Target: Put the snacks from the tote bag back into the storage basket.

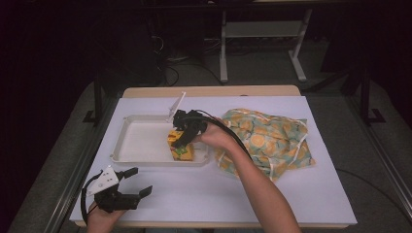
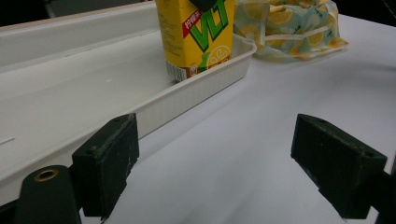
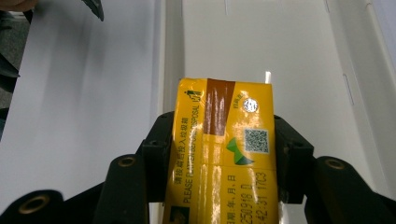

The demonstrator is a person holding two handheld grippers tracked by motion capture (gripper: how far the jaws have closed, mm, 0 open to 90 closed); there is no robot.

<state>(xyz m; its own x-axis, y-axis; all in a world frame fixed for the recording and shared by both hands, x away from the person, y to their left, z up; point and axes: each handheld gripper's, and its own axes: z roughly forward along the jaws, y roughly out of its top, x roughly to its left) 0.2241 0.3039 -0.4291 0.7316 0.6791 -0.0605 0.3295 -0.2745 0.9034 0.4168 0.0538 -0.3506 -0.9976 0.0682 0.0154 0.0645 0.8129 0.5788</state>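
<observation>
The right tool clamps the yellow juice carton at the white tray's near right corner by its 2 flat sides; it looks light, stiff-walled, glossy and likely slippery, while the left tool gapes wide and empty.

The worktop is covered with a white sheet, with a strip of pale wood showing at its far edge. Around it lies grey carpet. Beyond the far edge stands a white metal frame with two splayed feet on the floor. Black cables trail on the carpet to its left. The back of the room is dark, while light falls on the worktop.
</observation>
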